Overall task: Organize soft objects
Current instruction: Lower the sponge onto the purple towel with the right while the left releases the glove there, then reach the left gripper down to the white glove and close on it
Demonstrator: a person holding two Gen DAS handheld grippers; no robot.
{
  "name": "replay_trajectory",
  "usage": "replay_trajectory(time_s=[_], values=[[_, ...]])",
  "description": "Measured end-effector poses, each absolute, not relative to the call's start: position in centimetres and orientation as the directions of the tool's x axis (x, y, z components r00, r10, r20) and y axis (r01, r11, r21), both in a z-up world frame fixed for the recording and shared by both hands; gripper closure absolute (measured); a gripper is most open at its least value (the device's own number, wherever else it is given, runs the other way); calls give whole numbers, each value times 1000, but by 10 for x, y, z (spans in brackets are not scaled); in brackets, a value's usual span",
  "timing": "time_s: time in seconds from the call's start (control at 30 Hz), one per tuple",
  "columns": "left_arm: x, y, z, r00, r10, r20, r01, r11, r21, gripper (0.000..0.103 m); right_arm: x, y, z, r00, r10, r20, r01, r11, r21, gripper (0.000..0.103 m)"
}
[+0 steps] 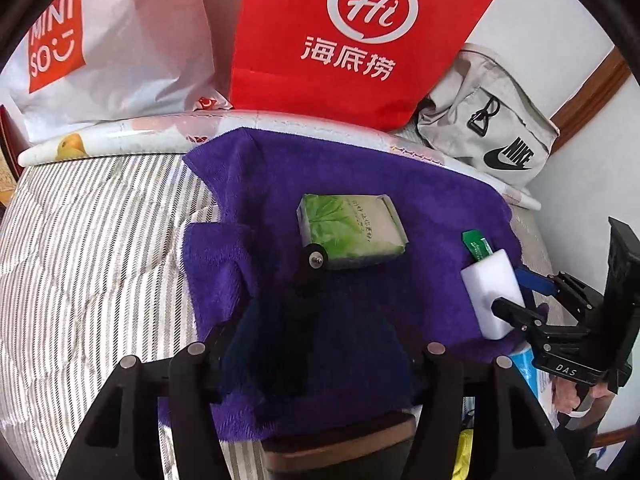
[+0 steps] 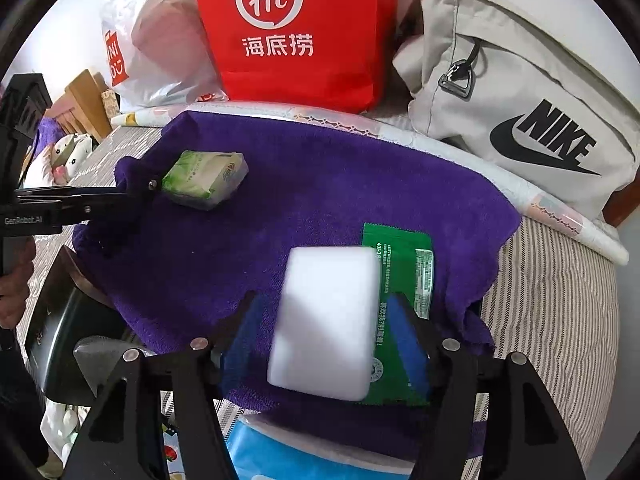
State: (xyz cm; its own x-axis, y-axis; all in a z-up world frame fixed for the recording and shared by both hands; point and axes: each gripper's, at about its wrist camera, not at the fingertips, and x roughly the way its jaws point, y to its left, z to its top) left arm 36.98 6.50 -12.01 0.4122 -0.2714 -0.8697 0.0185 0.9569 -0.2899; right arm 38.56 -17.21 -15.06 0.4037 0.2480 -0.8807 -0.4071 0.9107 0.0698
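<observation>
A purple towel (image 1: 360, 184) (image 2: 340, 184) lies spread on the striped bed. A green tissue pack (image 1: 352, 232) (image 2: 204, 178) rests on it. My left gripper (image 1: 280, 280) hovers just in front of the pack, one finger tip (image 1: 316, 260) touching its near edge; how far its jaws stand apart is not clear. My right gripper (image 2: 332, 320) (image 1: 516, 292) is shut on a white sponge block (image 2: 328, 320) (image 1: 494, 292), held above a green sachet (image 2: 404, 276) (image 1: 476, 246) on the towel.
A red Haidilao bag (image 1: 352, 36) (image 2: 296, 28), a white Miniso bag (image 1: 108, 48) and a grey Nike bag (image 1: 488, 128) (image 2: 528, 100) stand at the back. A blue packet (image 2: 280, 456) lies at the near edge.
</observation>
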Motion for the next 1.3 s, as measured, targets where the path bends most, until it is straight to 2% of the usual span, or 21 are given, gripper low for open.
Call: replay_trajectory(time_s=[0.37,0.57,0.67,0.93,1.03,1.3], values=[[320,72,-80,506,-181,-844,9,979,-204,45,346,-181,-114,459,292,-839,-395,913,102,37],[276,78,-62,533,-184,-826,5,977,-214,45,298,-188,-83,500,360,-787,-380,908,174,28],[249,80,-58,531,-181,-828,9,978,-208,45,275,-188,-74,529,354,-772,-377,912,160,28],[177,79,-69,525,-158,-836,8,983,-181,45,208,-186,-68,539,370,-757,-382,908,172,28],[149,75,-81,516,-193,-835,19,977,-214,41,181,-187,-70,537,393,-746,-383,902,199,28],[109,50,-126,453,-230,-861,60,972,-228,41,132,-186,-83,541,397,-741,-389,900,198,28]])
